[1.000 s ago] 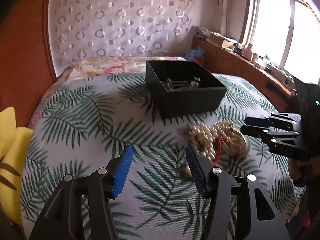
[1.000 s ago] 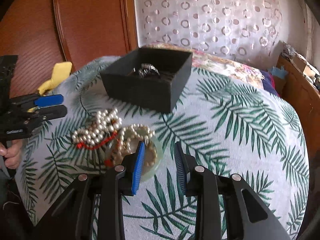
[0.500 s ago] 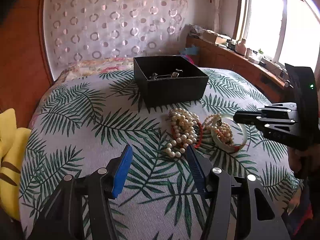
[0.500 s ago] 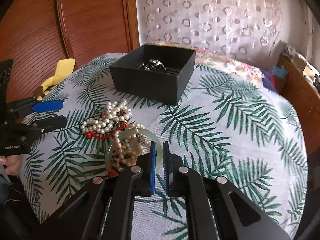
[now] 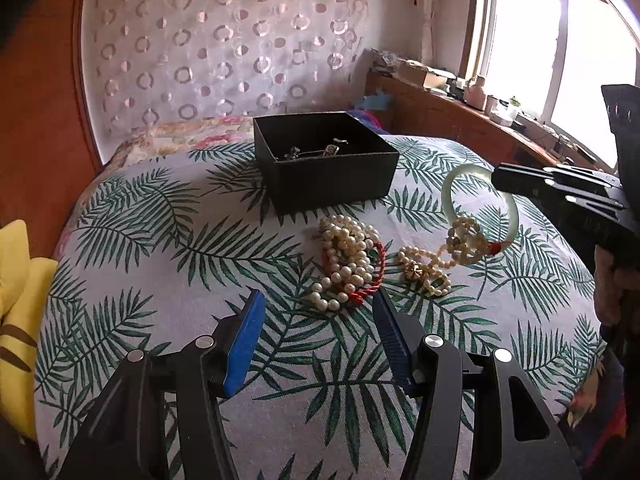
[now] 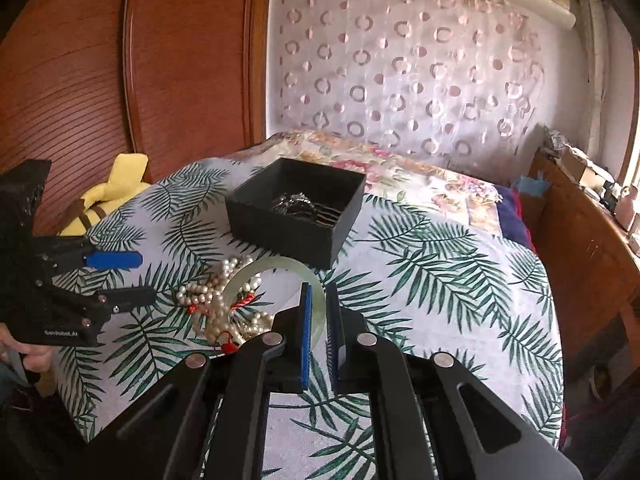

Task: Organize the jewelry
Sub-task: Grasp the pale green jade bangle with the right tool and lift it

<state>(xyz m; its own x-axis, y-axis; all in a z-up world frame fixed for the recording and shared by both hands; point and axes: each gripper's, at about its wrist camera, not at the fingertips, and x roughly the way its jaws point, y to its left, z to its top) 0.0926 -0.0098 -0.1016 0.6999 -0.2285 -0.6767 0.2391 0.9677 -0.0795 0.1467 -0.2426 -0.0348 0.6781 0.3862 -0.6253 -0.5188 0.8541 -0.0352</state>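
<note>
My right gripper (image 6: 319,294) is shut on a pale green jade bangle (image 6: 260,270) and holds it tilted above the table; a pearl strand (image 5: 460,242) hangs through it. The bangle (image 5: 450,196) and right gripper (image 5: 500,178) also show in the left wrist view. A pile of pearl and red cord necklaces (image 5: 348,264) lies on the leaf-print cloth in front of a black box (image 5: 332,176) holding metal jewelry (image 5: 316,151). My left gripper (image 5: 318,306) is open and empty, just short of the pile; it also shows in the right wrist view (image 6: 132,276).
The table wears a palm-leaf cloth (image 5: 160,240). A yellow plush toy (image 5: 20,280) lies at its left edge. A bed with floral cover (image 6: 400,172) is behind, a wooden counter (image 5: 460,120) under the window at right.
My right gripper closed on the jade bangle and lifted it off the table, dragging a pearl strand up with it. My left gripper pulled back slightly and stayed open.
</note>
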